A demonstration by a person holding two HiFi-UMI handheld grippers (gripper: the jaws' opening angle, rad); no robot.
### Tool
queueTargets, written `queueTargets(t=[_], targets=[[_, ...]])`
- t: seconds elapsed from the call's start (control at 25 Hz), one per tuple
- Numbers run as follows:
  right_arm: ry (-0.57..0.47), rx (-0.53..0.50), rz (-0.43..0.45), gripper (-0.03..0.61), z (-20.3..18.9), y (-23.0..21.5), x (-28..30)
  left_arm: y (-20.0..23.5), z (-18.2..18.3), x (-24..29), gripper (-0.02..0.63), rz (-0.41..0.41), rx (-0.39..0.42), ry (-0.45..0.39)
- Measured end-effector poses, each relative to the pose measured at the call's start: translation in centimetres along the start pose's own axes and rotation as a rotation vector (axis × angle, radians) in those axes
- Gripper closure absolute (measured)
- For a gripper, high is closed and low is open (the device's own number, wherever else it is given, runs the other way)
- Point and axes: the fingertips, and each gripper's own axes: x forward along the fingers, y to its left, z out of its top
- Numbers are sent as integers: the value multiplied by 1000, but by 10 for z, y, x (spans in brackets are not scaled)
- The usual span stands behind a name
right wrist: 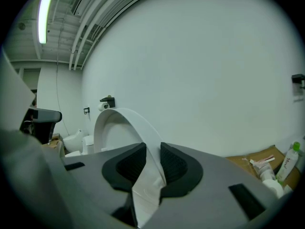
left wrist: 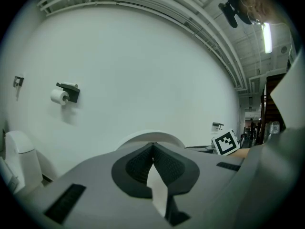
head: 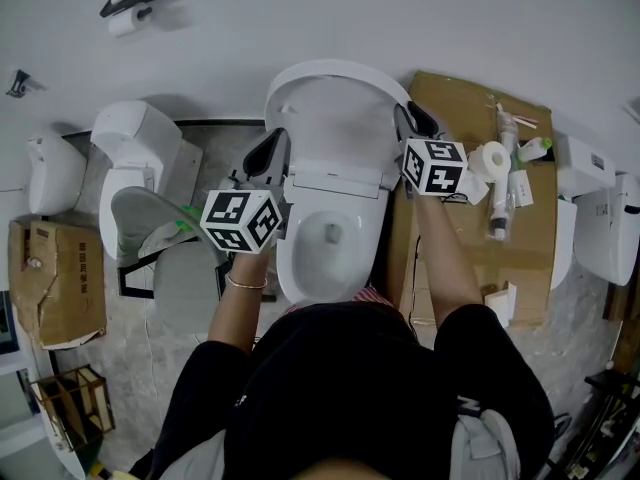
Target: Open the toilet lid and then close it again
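Note:
The white toilet (head: 330,238) stands in the middle of the head view, and its lid (head: 335,103) is raised against the wall. My left gripper (head: 272,153) is shut on the lid's left edge, and my right gripper (head: 412,120) is shut on its right edge. In the left gripper view the dark pads (left wrist: 138,168) pinch a white strip of the lid's edge, and the lid's (left wrist: 151,136) curved top rises just beyond them. In the right gripper view the lid (right wrist: 124,120) arcs up to the left from between the closed pads (right wrist: 174,163).
A second white toilet (head: 135,158) with a grey seat (head: 150,218) stands to the left. A cardboard sheet (head: 470,238) on the right holds a paper roll (head: 492,158) and bottles. Another white fixture (head: 600,218) stands at the far right. A paper holder (head: 130,8) hangs on the wall.

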Motion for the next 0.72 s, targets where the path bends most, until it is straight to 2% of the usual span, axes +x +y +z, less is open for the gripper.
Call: queueTargets(t=[0.72], targets=[[-10, -15, -4, 474, -5, 13, -21, -13, 0, -2, 609, -36, 2, 5]])
